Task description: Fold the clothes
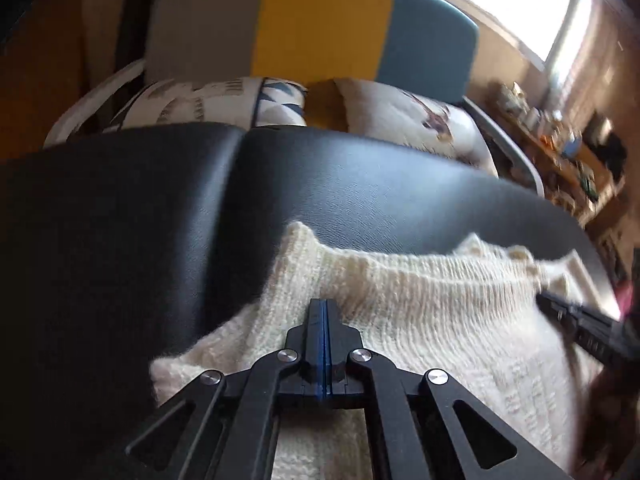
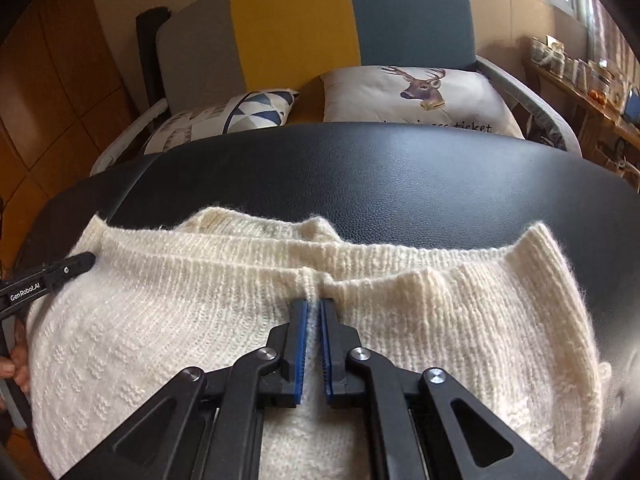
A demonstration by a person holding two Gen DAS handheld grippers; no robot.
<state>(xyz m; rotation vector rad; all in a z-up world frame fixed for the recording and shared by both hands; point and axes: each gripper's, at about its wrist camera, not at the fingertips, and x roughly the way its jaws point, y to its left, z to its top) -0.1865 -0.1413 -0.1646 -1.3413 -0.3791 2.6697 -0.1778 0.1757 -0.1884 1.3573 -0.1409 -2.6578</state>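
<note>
Lying under both hand-held grippers, cream knit sweater point(image 2: 200, 320), black surface point(image 2: 400, 184).

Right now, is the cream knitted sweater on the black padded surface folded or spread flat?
Folded. The cream knitted sweater shows stacked ribbed edges along its far side.

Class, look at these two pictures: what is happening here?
A person holding a gripper in each hand is folding a cream knitted sweater that lies on a black padded surface. The right gripper pinches a fold of knit near the ribbed edge. The left gripper is shut over the sweater's left side; whether it holds any knit cannot be told. A striped sofa with cushions stands behind.
</note>
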